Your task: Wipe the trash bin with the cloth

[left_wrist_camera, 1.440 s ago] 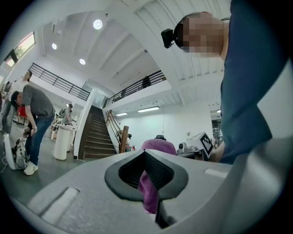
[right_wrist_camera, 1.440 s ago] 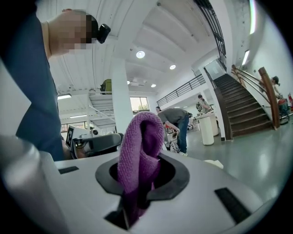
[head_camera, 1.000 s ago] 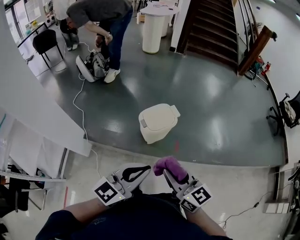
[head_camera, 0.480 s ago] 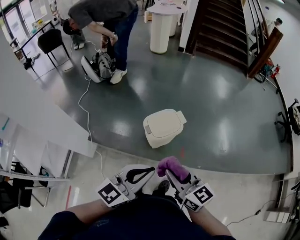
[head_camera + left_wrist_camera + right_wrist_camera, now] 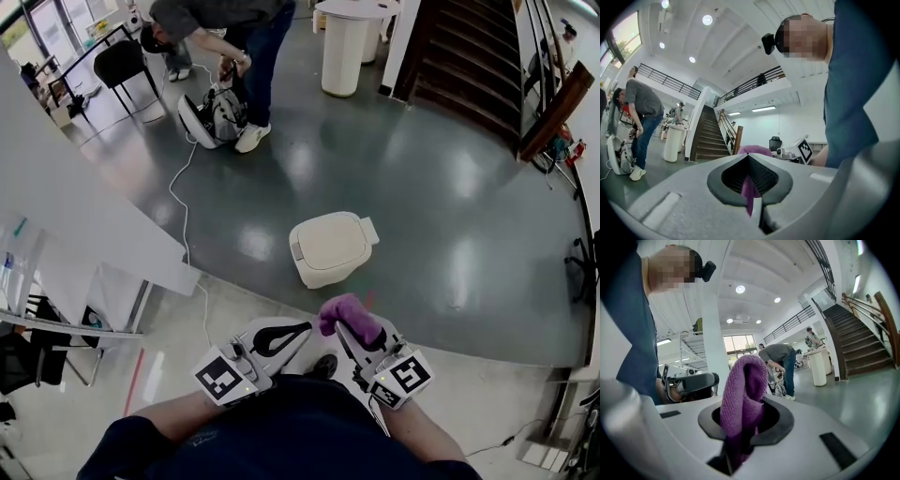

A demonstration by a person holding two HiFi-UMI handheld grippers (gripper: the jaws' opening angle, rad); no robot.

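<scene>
- Dark glossy floor (image 5: 441, 187) fills most of the head view, with a paler floor strip (image 5: 469, 384) nearest me.
- Staircase (image 5: 464, 61) at upper right. A person (image 5: 225, 23) bends over gear at upper left, well away from the bin.
- Trash bin (image 5: 330, 248): cream plastic with rounded corners. It stands upright on the dark floor, just past the edge of the pale strip, and nothing touches it.
- The bin lid is down and flat. There's a small grey notch on its left edge and a tab sticking out at the upper-right corner.
- The bin's long axis runs lower-left to upper-right in the head view, with the tab end pointing away from me to the right.
- The bin is ahead of both my grippers, clear of them and roughly centred between them.
- My left gripper (image 5: 302, 329): jaws are together with nothing between them. The purple in its own view (image 5: 749, 159) is the cloth beyond it.
- My right gripper (image 5: 349, 330): jaws are clamped on the cloth.
- Cloth (image 5: 743, 394): purple, knitted texture. It stands up out of the jaws and is folded over at the top. In the head view it (image 5: 343, 310) points up-left toward the bin.
</scene>
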